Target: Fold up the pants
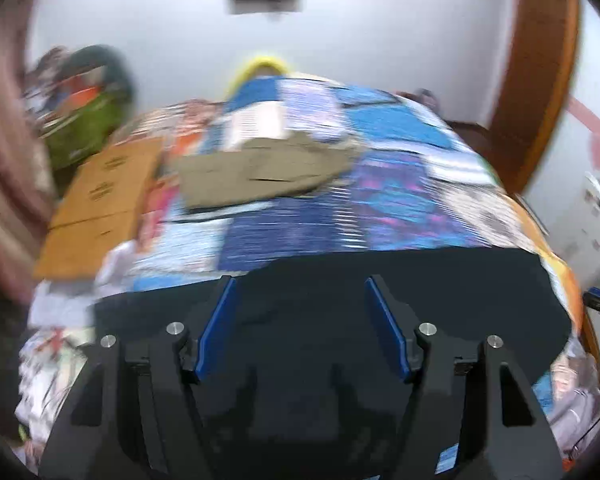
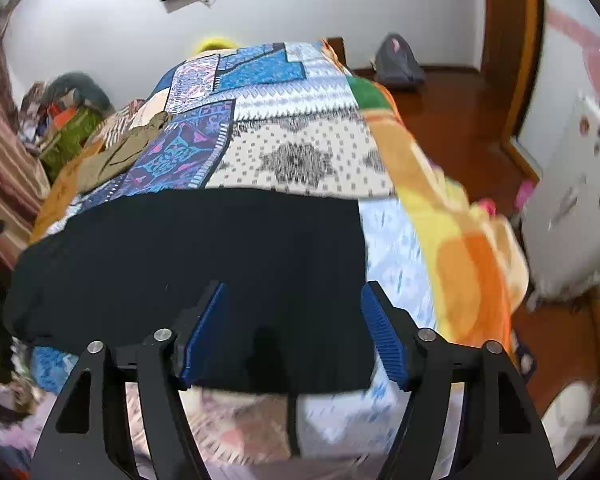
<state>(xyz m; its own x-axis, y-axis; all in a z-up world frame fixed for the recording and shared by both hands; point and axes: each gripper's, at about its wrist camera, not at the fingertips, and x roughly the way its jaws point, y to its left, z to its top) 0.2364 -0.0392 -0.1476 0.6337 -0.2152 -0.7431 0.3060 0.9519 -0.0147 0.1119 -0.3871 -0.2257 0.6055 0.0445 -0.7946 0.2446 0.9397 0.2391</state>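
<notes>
Dark navy pants (image 1: 420, 300) lie flat across the near part of a patchwork bedspread (image 1: 400, 196); they also show in the right wrist view (image 2: 180, 260). My left gripper (image 1: 300, 284) is open, hovering over the pants' far edge, nothing between its blue pads (image 1: 216, 328). My right gripper (image 2: 292, 292) is open over the pants' right part, near their right edge, with blue pads (image 2: 380, 336) apart. A folded khaki garment (image 1: 260, 172) lies farther up the bed; it shows at left in the right wrist view (image 2: 120, 152).
A cardboard box (image 1: 100, 200) sits at the bed's left. A pile of clothes and a green bag (image 1: 88, 120) stand by the wall. An orange-yellow blanket (image 2: 460, 240) hangs over the bed's right edge. A grey backpack (image 2: 398, 62) lies on the wooden floor. A white cabinet (image 2: 572, 200) stands at right.
</notes>
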